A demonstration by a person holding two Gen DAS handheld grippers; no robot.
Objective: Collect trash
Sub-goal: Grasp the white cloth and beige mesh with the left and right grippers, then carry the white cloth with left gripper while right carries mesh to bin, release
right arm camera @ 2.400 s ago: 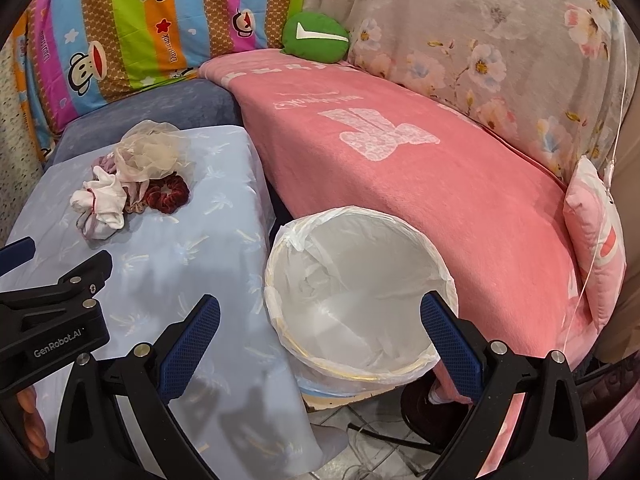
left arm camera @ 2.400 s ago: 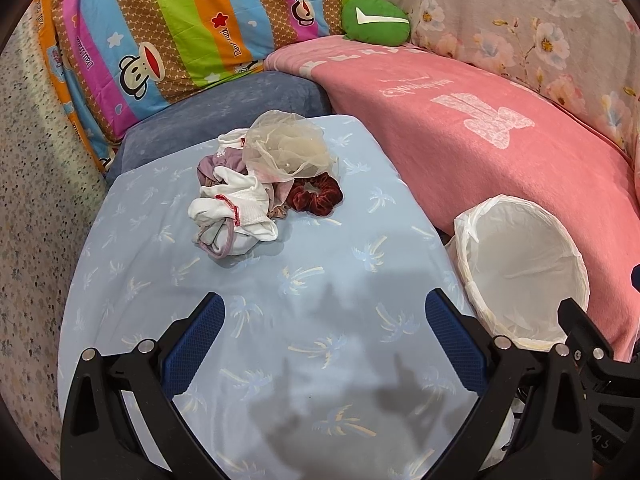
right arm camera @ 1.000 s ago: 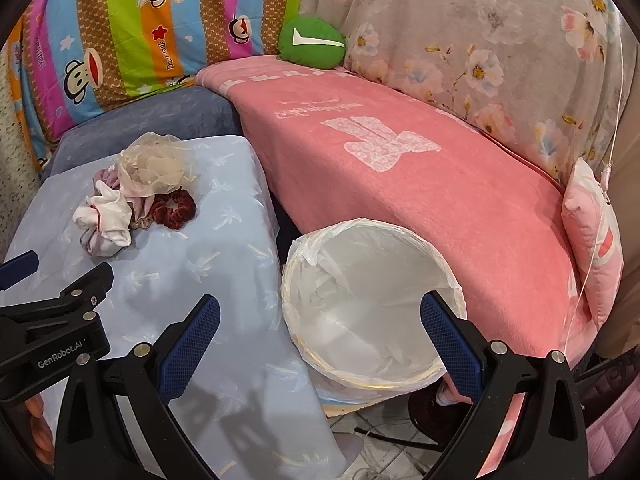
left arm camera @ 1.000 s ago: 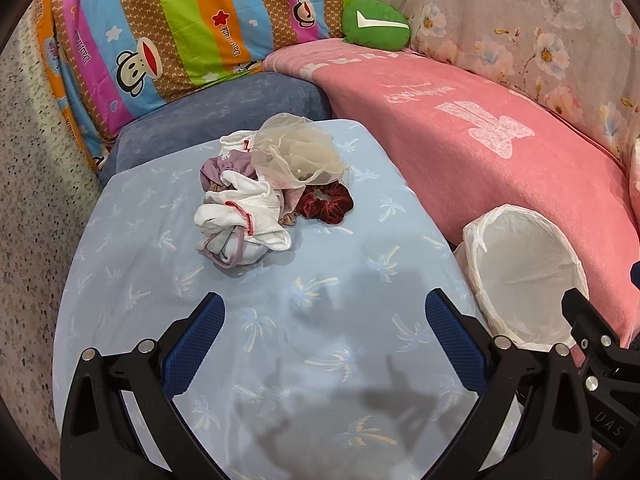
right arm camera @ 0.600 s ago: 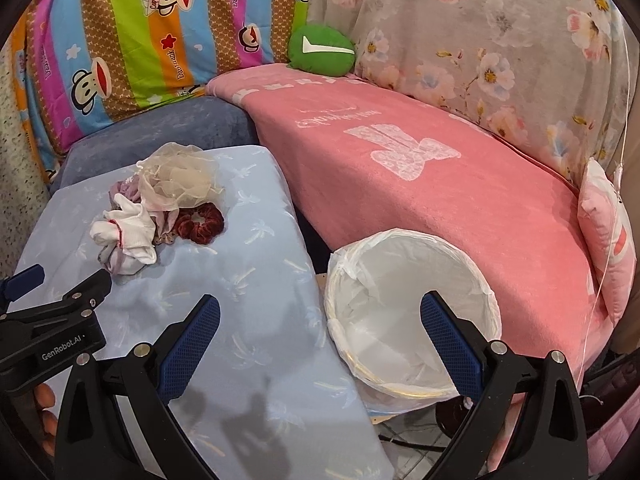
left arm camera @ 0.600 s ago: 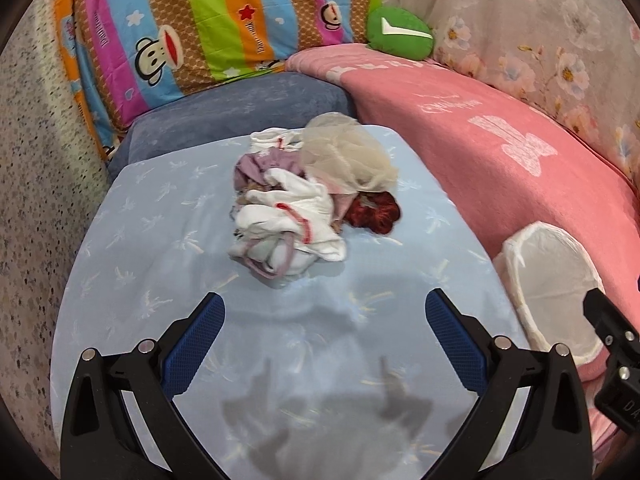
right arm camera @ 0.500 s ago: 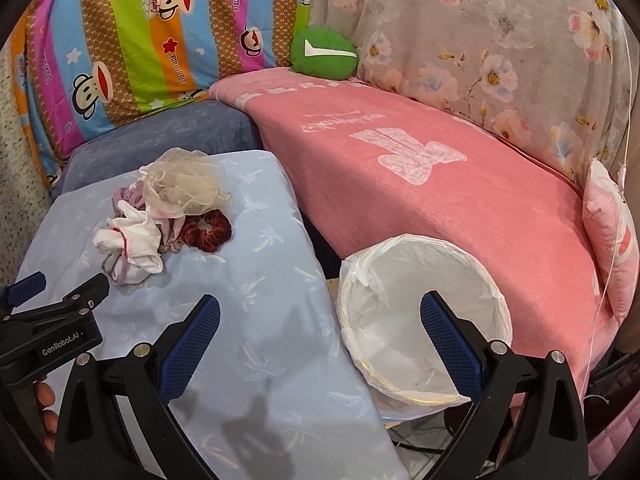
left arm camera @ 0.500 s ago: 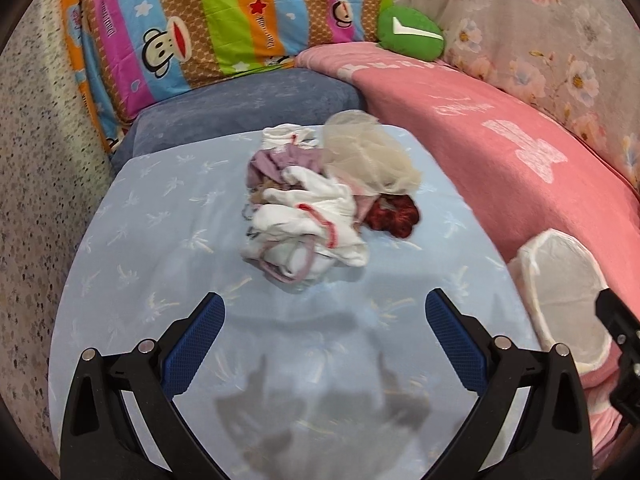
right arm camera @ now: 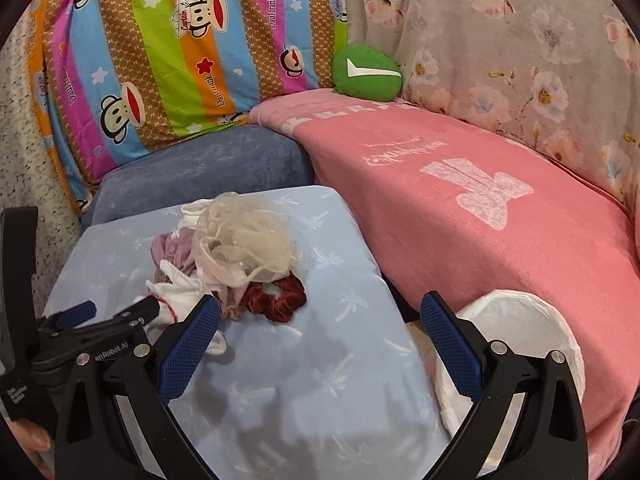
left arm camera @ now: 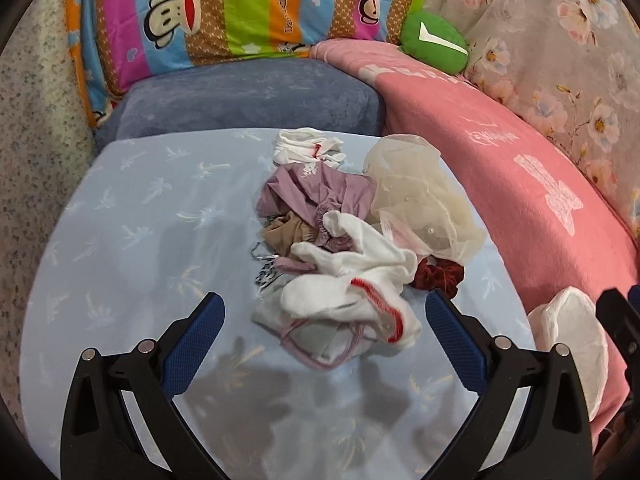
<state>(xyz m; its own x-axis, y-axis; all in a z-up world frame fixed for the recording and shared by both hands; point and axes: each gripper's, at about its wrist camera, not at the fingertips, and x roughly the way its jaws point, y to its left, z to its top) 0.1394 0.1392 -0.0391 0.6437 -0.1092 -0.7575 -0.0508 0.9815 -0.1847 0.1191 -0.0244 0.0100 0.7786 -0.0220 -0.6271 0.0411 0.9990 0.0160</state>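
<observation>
L gripper (left arm camera: 322,312) jaws spread, rag pile (left arm camera: 340,248) at 12; soft, light, floppy — pinch white bunch (left arm camera: 344,292). R gripper (right arm camera: 320,326) jaws spread.

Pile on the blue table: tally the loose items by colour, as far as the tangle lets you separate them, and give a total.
White cloth: 2, front one with red trim, small one at the back
Mauve cloth: 1
Tan cloth: 1
Cream mesh: 1
Dark red scrunchie: 1
Total: 6 told apart; the tangle may hide more.
</observation>
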